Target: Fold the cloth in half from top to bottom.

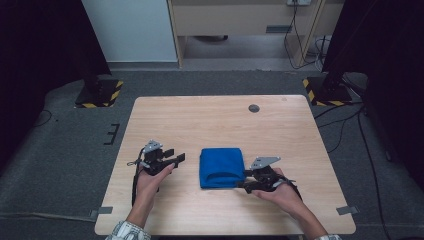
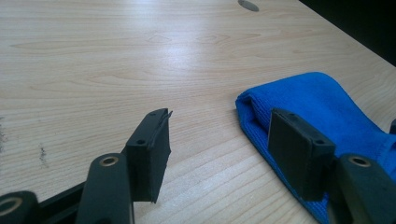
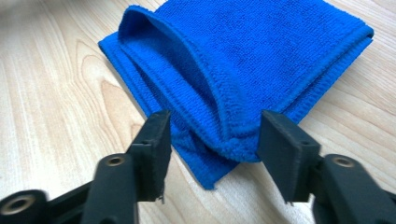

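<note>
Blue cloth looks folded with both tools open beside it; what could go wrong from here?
1. The right tool stands open around a loose corner of the blue cloth; closing may catch one layer and undo the fold.
2. The left tool sits beside the cloth's edge; a nudge could skew it.

Fluffy blue terry cloth (image 3: 261, 51) on a smooth, faintly glossy pale wood-grain table (image 2: 116, 60)
</note>
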Tool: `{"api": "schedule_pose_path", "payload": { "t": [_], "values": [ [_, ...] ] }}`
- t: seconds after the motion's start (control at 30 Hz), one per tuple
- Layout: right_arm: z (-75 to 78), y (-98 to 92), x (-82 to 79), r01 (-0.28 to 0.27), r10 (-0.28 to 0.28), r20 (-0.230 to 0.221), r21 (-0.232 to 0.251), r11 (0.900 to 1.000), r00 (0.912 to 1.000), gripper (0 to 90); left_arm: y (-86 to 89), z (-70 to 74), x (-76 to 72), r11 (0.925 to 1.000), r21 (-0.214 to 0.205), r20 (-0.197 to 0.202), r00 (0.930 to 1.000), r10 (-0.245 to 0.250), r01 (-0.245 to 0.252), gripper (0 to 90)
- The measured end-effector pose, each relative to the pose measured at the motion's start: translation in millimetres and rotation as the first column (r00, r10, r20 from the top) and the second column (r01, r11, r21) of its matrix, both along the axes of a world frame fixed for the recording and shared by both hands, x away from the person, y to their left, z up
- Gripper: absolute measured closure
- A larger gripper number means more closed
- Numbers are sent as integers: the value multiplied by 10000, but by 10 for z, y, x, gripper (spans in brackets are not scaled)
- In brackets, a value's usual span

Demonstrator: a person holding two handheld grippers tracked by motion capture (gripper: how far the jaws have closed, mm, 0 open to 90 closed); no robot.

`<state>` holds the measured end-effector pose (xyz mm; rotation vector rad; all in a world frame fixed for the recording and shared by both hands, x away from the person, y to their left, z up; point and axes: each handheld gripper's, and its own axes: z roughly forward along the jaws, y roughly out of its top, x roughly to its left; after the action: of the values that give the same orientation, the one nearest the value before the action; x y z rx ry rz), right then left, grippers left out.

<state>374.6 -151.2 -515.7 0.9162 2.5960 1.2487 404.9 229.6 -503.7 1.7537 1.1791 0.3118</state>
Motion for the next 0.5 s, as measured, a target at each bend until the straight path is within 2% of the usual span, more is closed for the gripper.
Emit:
{"api": "schedule_pose_path", "payload": {
  "t": [0.03, 0.17, 0.33, 0.37, 0.5],
  "values": [
    [30, -17, 4, 137, -139, 93, 188, 9997, 9999, 375, 2, 0, 0, 10000, 13, 6, 10000, 2, -2, 379],
    [96, -3, 38, 373, -390, 308, 544, 9978, 9988, 319, 0, 1, -1, 10000, 25, 21, 10000, 4, -4, 367],
    [152, 60, 84, 629, -665, 445, 767, 9951, 9968, 296, -6, 1, -4, 10000, 65, 43, 10000, 12, -12, 364],
    [171, 99, 129, 950, -993, 448, 908, 9913, 9940, 290, -4, 0, -3, 10000, 77, 36, 10000, 14, -14, 363],
    [167, 192, 227, 1488, -1533, 409, 973, 9841, 9873, 265, -9, -7, -3, 9999, 122, 24, 10000, -2, 1, 363]
  ]
}}
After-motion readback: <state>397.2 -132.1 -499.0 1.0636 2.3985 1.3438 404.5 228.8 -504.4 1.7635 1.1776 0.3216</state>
